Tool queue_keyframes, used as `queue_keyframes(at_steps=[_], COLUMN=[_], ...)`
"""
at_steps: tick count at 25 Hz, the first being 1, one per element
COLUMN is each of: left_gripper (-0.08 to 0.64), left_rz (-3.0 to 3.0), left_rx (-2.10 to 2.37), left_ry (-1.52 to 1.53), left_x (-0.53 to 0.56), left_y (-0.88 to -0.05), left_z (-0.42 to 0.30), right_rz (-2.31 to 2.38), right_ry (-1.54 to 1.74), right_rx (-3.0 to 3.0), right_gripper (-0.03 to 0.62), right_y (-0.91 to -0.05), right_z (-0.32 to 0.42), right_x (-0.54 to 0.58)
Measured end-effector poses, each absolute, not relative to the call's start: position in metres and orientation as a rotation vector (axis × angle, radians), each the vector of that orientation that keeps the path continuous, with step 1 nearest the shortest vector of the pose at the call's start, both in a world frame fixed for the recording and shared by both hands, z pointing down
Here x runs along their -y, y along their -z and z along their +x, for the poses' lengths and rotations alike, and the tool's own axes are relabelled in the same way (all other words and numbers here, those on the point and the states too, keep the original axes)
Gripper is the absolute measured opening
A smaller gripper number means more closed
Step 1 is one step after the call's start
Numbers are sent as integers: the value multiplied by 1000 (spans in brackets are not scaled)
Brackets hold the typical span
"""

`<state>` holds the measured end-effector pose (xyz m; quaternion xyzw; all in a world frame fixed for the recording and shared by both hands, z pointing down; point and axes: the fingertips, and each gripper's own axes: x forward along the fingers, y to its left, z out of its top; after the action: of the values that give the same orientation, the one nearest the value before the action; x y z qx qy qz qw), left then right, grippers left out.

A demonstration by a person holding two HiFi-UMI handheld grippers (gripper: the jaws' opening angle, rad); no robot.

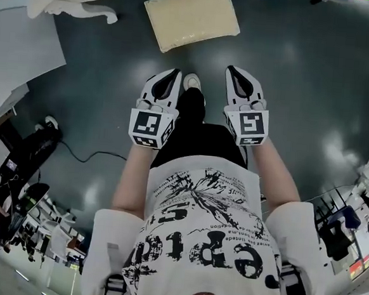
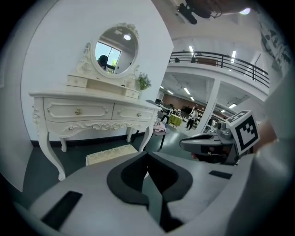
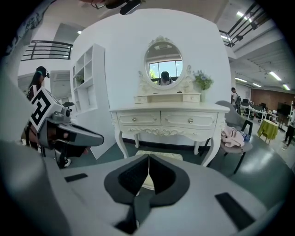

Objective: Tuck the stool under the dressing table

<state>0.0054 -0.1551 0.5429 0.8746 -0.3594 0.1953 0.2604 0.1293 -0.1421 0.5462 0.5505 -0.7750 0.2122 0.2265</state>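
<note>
Pictured out on the dark glossy floor (image 1: 292, 69): the cream rectangular cushioned stool (image 1: 191, 17), set in front of the white carved dressing table (image 3: 170, 117) and not yet tucked beneath it. Along the table's front, two drawers (image 3: 190, 120), both closed, contents hidden. On top, an oval mirror (image 3: 163, 64) and a small green plant (image 3: 202, 80). Beside the table, a grey chair (image 3: 237, 148) heaped with pink cloth (image 3: 232, 135). Nearer the camera, held side by side above a white shoe (image 1: 191, 81), the left gripper (image 1: 173, 73) and the right gripper (image 1: 236, 70), jaws of both clenched together on nothing.
</note>
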Motion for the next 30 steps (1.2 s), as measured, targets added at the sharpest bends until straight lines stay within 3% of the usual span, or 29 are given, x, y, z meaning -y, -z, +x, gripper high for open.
queue_keyframes(at_steps=[4,17,30], left_gripper=[20,20,20], left_rz=[2358,2087,1924], left_rx=[958,1045,1196], left_ry=[-560,-648,-586], left_x=[164,160,175], left_y=[-597,-791,-864], left_z=[49,56,54], right_rz=[1476,1271,1293], right_ry=[-597,-689,-712], right_rx=[2123,2047,2013], right_gripper=[18,18,18], right_y=[-603,-809,-863], right_z=[162,185,202], right_x=[151,181,190])
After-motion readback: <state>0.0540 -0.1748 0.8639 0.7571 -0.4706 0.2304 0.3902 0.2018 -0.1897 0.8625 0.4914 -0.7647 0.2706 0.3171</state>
